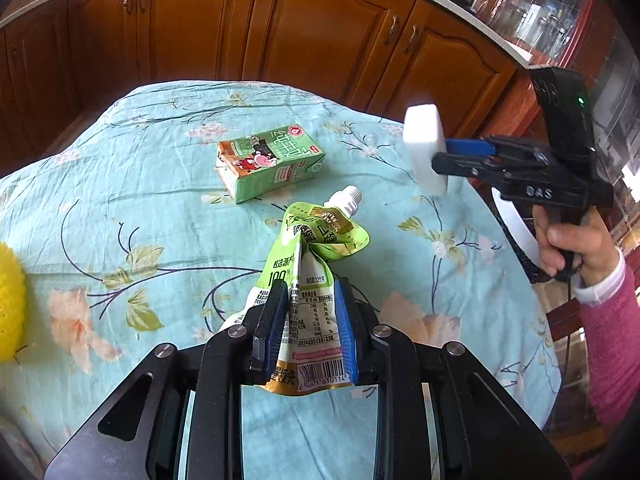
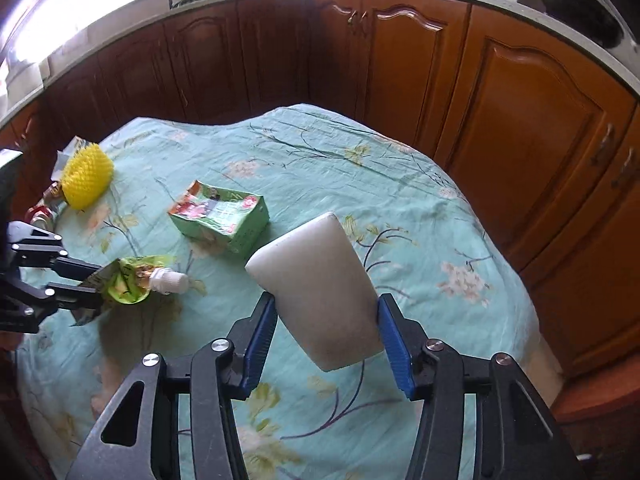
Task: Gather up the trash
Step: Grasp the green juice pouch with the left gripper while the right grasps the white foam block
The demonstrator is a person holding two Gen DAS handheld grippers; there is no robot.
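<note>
- The left gripper (image 1: 308, 300) is clamped narrowly on a crumpled green spouted drink pouch (image 1: 310, 264); both blue pads press its lower half, and the barcode end hangs out behind them at 6 o'clock.
- The pouch rises from the jaws toward 12 o'clock, its white screw spout (image 1: 347, 199) at the far tip, tilted toward 1 o'clock.
- The right gripper (image 2: 326, 320) stands about half open around a white foam block (image 2: 320, 292); both blue pads touch its sides, and the block leans toward 11 o'clock, clear of the cloth.
- In the left wrist view the right gripper sits at 3 o'clock, with the person's hand (image 1: 576, 248) on its handle and a pink sleeve (image 1: 612, 336) below.
- A green milk carton (image 1: 270, 166) lies on its side at 11 o'clock from the pouch, near but apart.
- A yellow spiky ball (image 2: 87, 176) rests near the table's far left edge, beside small wrappers (image 2: 44, 208).
- The floral turquoise tablecloth (image 1: 120, 184) covers the table; wooden cabinets (image 2: 400, 64) stand behind.
</note>
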